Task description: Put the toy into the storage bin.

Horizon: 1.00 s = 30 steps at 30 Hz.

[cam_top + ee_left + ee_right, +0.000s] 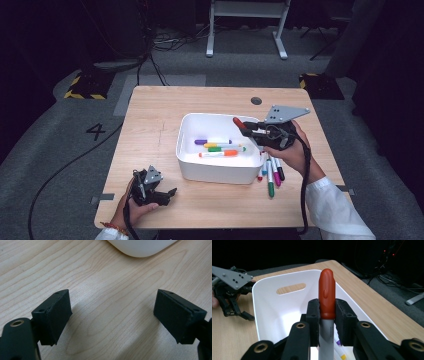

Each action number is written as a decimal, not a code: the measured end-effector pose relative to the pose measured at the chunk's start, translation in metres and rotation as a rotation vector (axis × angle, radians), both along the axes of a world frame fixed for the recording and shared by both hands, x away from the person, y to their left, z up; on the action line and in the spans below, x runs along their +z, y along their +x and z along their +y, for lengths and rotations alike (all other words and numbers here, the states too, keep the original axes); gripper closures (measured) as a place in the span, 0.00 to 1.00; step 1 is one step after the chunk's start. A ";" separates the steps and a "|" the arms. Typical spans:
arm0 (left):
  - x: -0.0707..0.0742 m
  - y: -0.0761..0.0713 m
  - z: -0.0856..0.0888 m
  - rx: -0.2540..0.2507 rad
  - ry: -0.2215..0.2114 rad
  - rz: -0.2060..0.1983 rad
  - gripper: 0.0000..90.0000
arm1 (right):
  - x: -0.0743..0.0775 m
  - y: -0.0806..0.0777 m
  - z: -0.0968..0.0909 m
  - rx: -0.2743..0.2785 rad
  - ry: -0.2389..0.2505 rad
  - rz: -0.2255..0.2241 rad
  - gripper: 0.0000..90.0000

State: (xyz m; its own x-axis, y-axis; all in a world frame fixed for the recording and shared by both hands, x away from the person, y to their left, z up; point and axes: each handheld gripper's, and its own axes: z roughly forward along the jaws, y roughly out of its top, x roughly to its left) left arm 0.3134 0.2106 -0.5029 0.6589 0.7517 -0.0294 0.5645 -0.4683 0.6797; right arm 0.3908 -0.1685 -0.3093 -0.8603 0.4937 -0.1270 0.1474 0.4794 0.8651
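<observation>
My right gripper (248, 128) hovers over the right end of the white bin (187, 160), shut on a white marker with a red cap (237, 122). In the right gripper view the red-capped marker (327, 296) stands between the two black pads, its cap pointing over the white bin (264, 305). Several markers (220, 147) lie inside the bin, purple, yellow, green and orange capped. My left gripper (167, 196) rests on the table near the front left corner, jaws wide apart. The left gripper (112, 315) has only bare wood between its pads, with the bin's corner (141, 247) ahead.
Several loose markers (271, 175) lie on the wooden table (150, 120) just right of the bin, under my right hand. A dark round hole (256, 100) sits near the table's back right. The left gripper (230, 293) lies far left beyond the bin.
</observation>
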 end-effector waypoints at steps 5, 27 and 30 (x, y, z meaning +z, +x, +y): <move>0.000 0.000 0.000 -0.001 -0.001 0.000 0.16 | -0.012 0.003 0.013 0.029 -0.047 0.041 0.83; 0.000 0.000 0.000 -0.001 0.000 0.000 0.16 | -0.059 -0.007 0.059 0.158 -0.348 0.160 0.83; 0.000 0.000 0.000 -0.002 0.000 -0.001 0.16 | -0.059 -0.007 0.060 0.163 -0.348 0.164 0.82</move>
State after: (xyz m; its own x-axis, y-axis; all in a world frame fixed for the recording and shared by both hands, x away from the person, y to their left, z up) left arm 0.3133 0.2106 -0.5029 0.6602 0.7505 -0.0289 0.5634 -0.4695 0.6799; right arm 0.3836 -0.1089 -0.3685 -0.9463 0.3012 -0.1172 0.1677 0.7675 0.6188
